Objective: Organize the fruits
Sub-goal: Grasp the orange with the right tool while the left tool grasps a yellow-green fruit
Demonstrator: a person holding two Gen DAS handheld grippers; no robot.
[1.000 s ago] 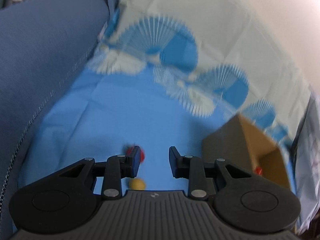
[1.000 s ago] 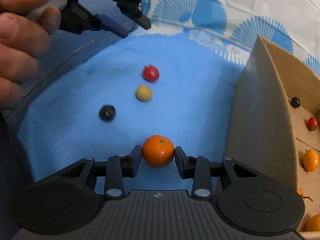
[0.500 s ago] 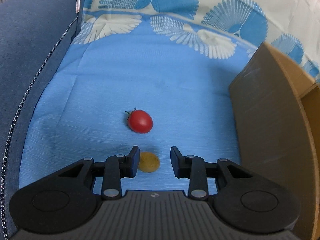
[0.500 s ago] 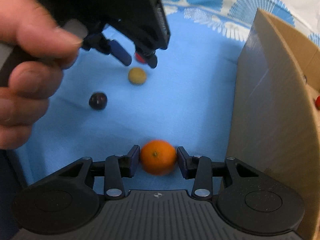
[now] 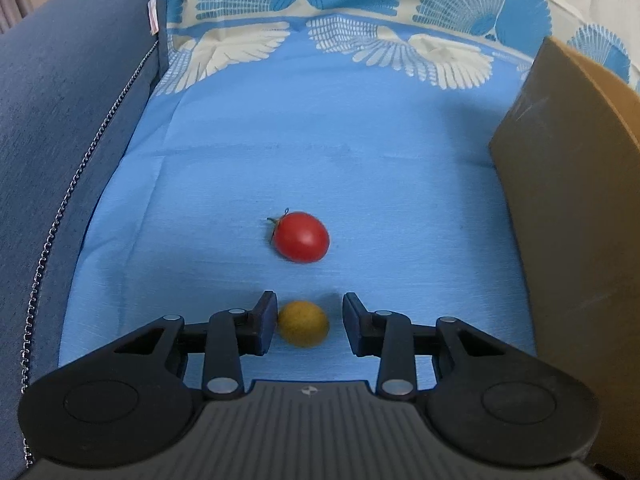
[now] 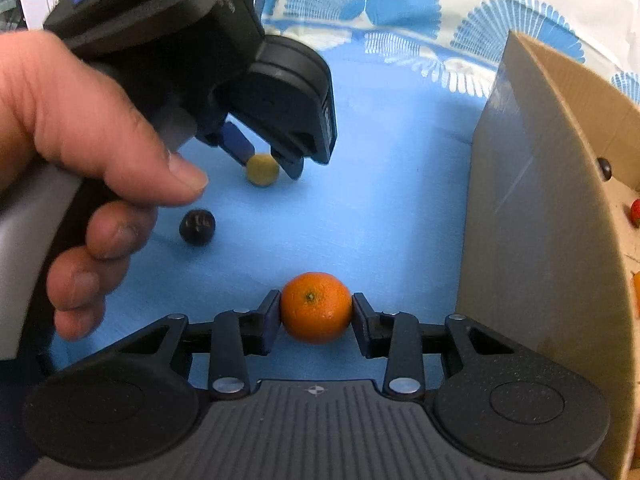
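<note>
My left gripper (image 5: 310, 320) is open around a small yellow fruit (image 5: 303, 323) lying on the blue cloth; the fruit touches the left finger, with a gap to the right one. A red cherry tomato (image 5: 302, 236) lies just beyond it. In the right wrist view the left gripper (image 6: 266, 160) straddles the same yellow fruit (image 6: 262, 169). My right gripper (image 6: 316, 310) is shut on an orange mandarin (image 6: 316, 307), low over the cloth. A dark round fruit (image 6: 197, 227) lies to its left.
A cardboard box (image 6: 532, 216) stands at the right, also in the left wrist view (image 5: 568, 184), holding several small fruits such as a red one (image 6: 635, 210). A blue sofa arm (image 5: 60, 120) borders the left. The patterned cloth (image 5: 360, 40) runs to the back.
My left gripper came down and forward until its fingers straddle the yellow fruit. My right gripper closed on the mandarin.
</note>
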